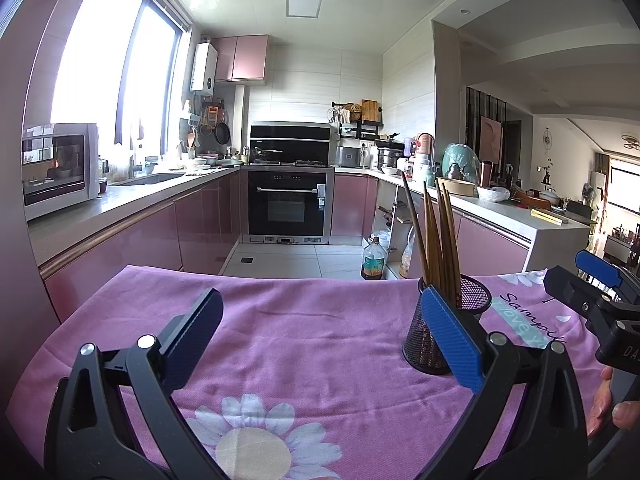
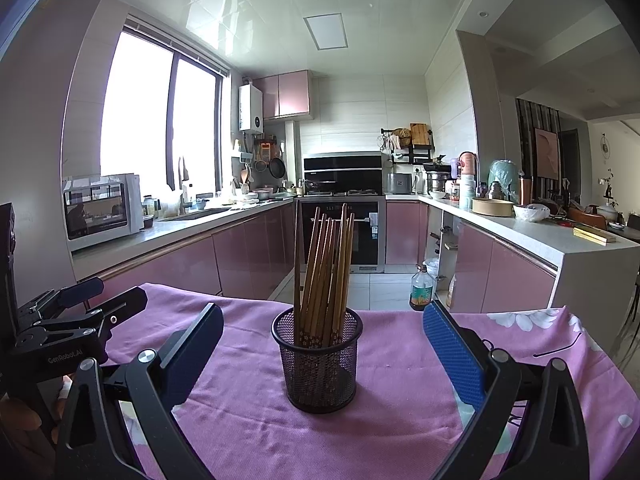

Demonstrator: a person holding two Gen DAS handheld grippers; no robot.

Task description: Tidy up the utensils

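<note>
1. A kitchen with pink cabinets [image 2: 248,256] runs around three sides; a black oven [image 1: 290,208] sits at 12 o'clock in the left wrist view, a window [image 1: 116,64] at 10 o'clock, and a white microwave [image 1: 60,168] on the counter at 9 o'clock.
2. In the foreground a table is covered by a pink cloth [image 1: 312,336] printed with white daisies, filling the lower half of both views.
3. The right gripper [image 2: 323,356] is spread wide, holding nothing; its dark finger sits at 8 o'clock and its blue-padded finger at 4 o'clock in its own view.
4. The left gripper [image 1: 320,336] is likewise wide apart and empty, hovering over bare cloth.
5. A black mesh holder [image 2: 318,360] stands upright on the cloth, centred between the right gripper's fingers yet clear of both, slightly ahead of their tips.
6. From the left wrist view the same holder lies at 3 o'clock, just behind the left gripper's blue finger, which overlaps it in the picture; whether they touch cannot be told.
7. A bundle of brown chopsticks [image 2: 326,272] stands in the holder, leaning slightly, tips pointing to 12 o'clock.
8. A bottle of oil [image 2: 421,288] stands on the floor tiles at 2 o'clock beyond the table edge.
</note>
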